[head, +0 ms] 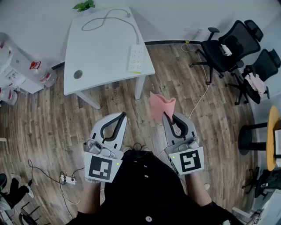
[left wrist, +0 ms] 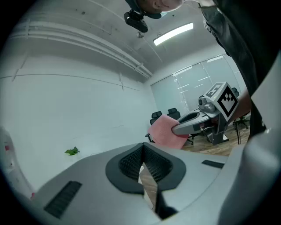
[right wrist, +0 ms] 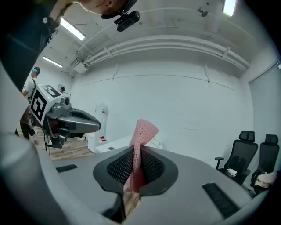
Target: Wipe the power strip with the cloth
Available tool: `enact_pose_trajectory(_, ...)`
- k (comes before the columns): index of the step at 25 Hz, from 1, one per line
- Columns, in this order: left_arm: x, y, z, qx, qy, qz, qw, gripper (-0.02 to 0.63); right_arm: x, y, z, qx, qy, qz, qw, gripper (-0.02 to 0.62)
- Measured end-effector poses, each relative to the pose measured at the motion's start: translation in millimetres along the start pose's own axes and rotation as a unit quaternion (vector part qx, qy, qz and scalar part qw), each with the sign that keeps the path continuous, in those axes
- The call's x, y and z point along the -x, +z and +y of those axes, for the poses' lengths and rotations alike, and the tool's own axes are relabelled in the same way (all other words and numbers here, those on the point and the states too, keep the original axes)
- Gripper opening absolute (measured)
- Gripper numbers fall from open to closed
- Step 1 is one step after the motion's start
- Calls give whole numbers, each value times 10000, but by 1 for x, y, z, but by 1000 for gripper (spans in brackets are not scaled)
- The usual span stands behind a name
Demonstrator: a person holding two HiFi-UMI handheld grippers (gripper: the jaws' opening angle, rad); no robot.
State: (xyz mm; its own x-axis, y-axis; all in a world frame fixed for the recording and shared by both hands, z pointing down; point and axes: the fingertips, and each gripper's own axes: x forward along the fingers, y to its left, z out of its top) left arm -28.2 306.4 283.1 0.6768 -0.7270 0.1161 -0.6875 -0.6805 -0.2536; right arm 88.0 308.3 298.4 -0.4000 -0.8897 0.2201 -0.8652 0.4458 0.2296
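A white power strip [head: 136, 58] lies near the right edge of the white table [head: 96, 52], and its cable [head: 105, 19] loops toward the far side. The pink cloth [head: 160, 105] stands up from my right gripper [head: 168, 115], which is shut on it over the wooden floor, short of the table. In the right gripper view the cloth [right wrist: 139, 145] is pinched between the black pads. My left gripper [head: 123, 114] is beside the right one, shut and holding nothing. The left gripper view shows the cloth [left wrist: 163, 131] in the right gripper [left wrist: 175, 130].
Two black office chairs [head: 228, 44] stand at the right, and a round wooden table [head: 273, 136] sits by the right edge. A white cabinet [head: 19, 66] is at the left. Another power strip [head: 68, 179] and cables lie on the floor. A small plant [head: 84, 5] is behind the table.
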Motion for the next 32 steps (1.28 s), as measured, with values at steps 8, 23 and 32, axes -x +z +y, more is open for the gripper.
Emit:
enact_pose_trajectory(8, 0, -7, 1, 74, -55, 14, 10000, 11, 1, -2, -2, 29, -117, 29, 9999, 56)
enact_pose_trajectory(23, 13, -9, 22, 12, -218, -201, 9996, 11, -10, 13, 23, 30, -275, -85, 9996, 57)
enact_pose_trajectory(32, 31, -14, 43, -6, -299, -317, 9990, 11, -16, 18, 42, 167, -564, -25, 9983, 57)
